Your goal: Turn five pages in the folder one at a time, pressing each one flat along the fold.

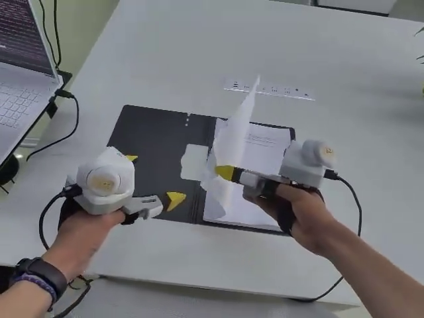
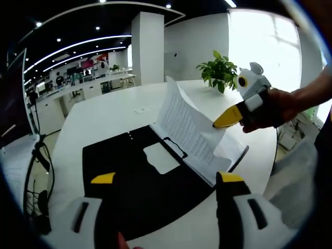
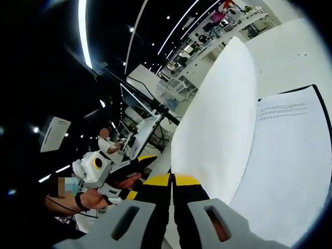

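Note:
A black folder (image 1: 156,142) lies open on the white table, with a stack of printed pages (image 1: 268,142) on its right half. One page (image 1: 235,136) stands lifted, nearly upright over the fold. My right gripper (image 1: 224,173) is shut on that page's lower edge; in the right gripper view the yellow-tipped jaws (image 3: 172,180) pinch the white sheet (image 3: 218,129). My left gripper (image 1: 154,180) is open, hovering over the folder's near left part, jaws apart and holding nothing (image 2: 165,177). In the left gripper view the lifted page (image 2: 187,122) and the right gripper (image 2: 228,118) appear ahead.
A laptop (image 1: 20,59) sits at the far left with black cables (image 1: 59,132) trailing over the table. A white power strip (image 1: 268,88) lies beyond the folder. A potted plant (image 2: 220,70) stands at the table's far end. The near table edge (image 1: 212,285) is close.

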### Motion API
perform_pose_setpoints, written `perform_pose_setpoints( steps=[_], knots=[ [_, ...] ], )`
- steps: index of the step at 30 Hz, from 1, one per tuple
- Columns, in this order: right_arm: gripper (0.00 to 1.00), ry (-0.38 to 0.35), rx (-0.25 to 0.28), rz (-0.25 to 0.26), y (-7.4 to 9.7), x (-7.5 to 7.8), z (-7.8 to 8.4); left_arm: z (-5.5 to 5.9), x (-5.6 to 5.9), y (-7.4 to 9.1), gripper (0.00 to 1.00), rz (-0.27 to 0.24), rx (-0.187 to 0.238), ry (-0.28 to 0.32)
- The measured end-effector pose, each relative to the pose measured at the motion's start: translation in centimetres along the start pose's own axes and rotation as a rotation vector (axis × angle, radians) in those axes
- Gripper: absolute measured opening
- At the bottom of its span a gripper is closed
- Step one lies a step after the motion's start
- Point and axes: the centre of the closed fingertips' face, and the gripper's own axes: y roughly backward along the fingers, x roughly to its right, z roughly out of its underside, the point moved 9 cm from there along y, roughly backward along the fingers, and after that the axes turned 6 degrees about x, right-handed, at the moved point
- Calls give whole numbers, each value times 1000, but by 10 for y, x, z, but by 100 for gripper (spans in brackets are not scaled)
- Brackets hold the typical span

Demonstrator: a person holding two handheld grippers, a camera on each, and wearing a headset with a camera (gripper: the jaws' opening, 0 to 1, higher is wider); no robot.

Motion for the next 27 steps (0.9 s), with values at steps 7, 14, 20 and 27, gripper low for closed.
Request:
perform_pose_setpoints(
  steps=[7, 14, 20, 27],
  knots=[
    [0, 15, -62, -37, -29, -9, 9, 4, -13, 22, 76, -50, 3, 21],
    [0, 11, -97, -51, -55, -12, 17, 8, -31, 37, 77, -92, 13, 42],
    [0, -30, -108, -52, -77, -12, 29, 16, -43, 49, 77, -129, 16, 66],
    [0, -48, -159, -46, -104, -7, 48, 23, -51, 60, 77, -155, 15, 76]
  ],
)
